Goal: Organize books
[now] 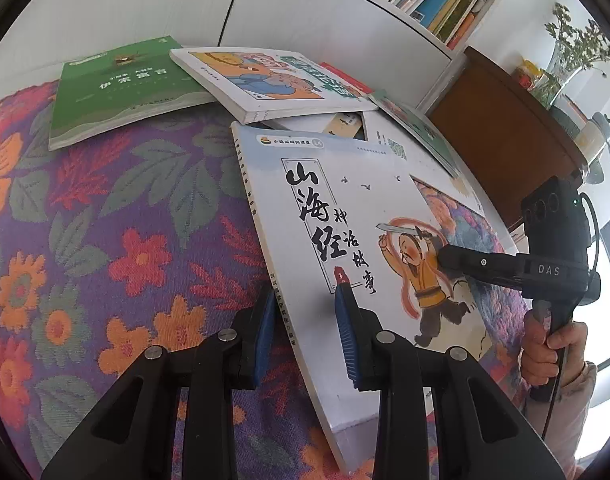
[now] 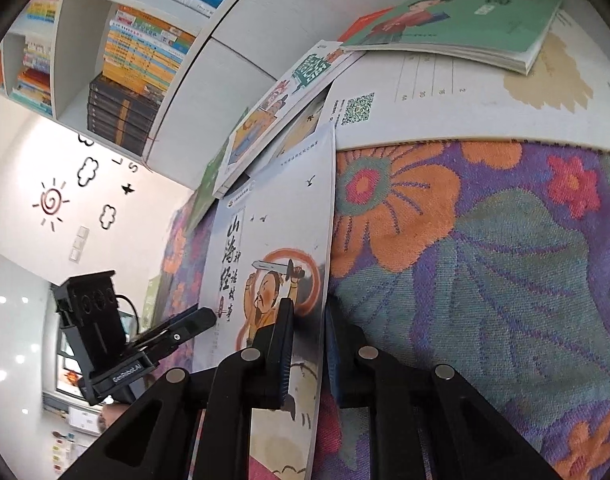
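A white book [image 1: 345, 216] with black brush lettering and a sword-waving figure on its cover lies tilted over the floral cloth [image 1: 105, 240]. My left gripper [image 1: 305, 296] is shut on its spine edge, one blue pad on the cover and the other below the edge. My right gripper [image 2: 309, 308] is shut on the opposite long edge of the same book [image 2: 265, 248]. The right gripper [image 1: 443, 256] reaches in from the right in the left wrist view. In the right wrist view the left gripper [image 2: 209, 316] touches the book from the left.
Behind lie a green book [image 1: 117, 88], a cartoon-cover book [image 1: 265, 80], another green book [image 2: 465, 20] and a large white sheet with a QR code [image 2: 425, 100]. A white bookshelf [image 2: 145, 60] full of books stands beyond. A wooden cabinet [image 1: 497, 128] carries a vase of greenery [image 1: 565, 60].
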`<state>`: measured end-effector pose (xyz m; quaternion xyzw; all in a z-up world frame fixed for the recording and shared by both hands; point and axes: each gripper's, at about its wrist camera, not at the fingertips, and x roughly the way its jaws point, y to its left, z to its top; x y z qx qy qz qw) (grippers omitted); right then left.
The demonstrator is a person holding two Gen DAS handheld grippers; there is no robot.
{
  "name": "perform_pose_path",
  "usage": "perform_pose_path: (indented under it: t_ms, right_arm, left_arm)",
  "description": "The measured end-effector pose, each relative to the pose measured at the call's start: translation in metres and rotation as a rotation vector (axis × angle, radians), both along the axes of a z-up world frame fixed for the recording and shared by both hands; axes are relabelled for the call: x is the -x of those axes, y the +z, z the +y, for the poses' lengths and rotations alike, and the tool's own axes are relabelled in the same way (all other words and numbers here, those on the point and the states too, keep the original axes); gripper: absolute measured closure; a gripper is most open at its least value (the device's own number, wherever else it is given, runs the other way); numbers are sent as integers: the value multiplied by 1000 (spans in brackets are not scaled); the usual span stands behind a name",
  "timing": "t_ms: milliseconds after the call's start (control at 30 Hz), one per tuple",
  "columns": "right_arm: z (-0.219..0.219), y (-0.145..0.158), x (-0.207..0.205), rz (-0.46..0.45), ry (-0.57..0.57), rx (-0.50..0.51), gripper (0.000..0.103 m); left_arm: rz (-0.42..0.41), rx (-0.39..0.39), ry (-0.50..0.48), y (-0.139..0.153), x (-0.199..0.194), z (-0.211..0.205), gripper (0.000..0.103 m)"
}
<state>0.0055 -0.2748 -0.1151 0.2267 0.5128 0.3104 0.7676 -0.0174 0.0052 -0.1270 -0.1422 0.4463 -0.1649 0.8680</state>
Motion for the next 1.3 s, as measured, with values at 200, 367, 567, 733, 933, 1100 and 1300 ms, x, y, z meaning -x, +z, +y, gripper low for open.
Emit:
perform_pose_path:
  t_ms: [200, 367, 567, 733, 933, 1100, 1300]
  right_arm:
    - [-1, -2, -1, 2, -2, -12, 90]
    - [0, -1, -1, 3, -2, -10, 90]
    - [0, -2, -1, 4, -1, -14, 90]
    - [-2, -3, -2, 9, -1, -26, 90]
    - [-2, -4, -2, 11, -1, -32, 90]
    - [-4, -5, -2, 12, -1, -38, 90]
    - [-4, -5, -2, 12, -1, -38, 90]
  left_arm:
    - [-2, 0, 0, 0, -1, 0, 74]
    - [-1, 5, 0, 0, -1, 1, 74]
    - [-2, 4, 0, 0, -1, 0, 74]
    - [-5, 1, -1, -1, -1, 0, 74]
    - [-8, -9, -1, 0, 0, -1, 74]
    - [-9, -7, -2, -1, -1, -1, 74]
    - [-9, -7, -2, -1, 0, -1, 74]
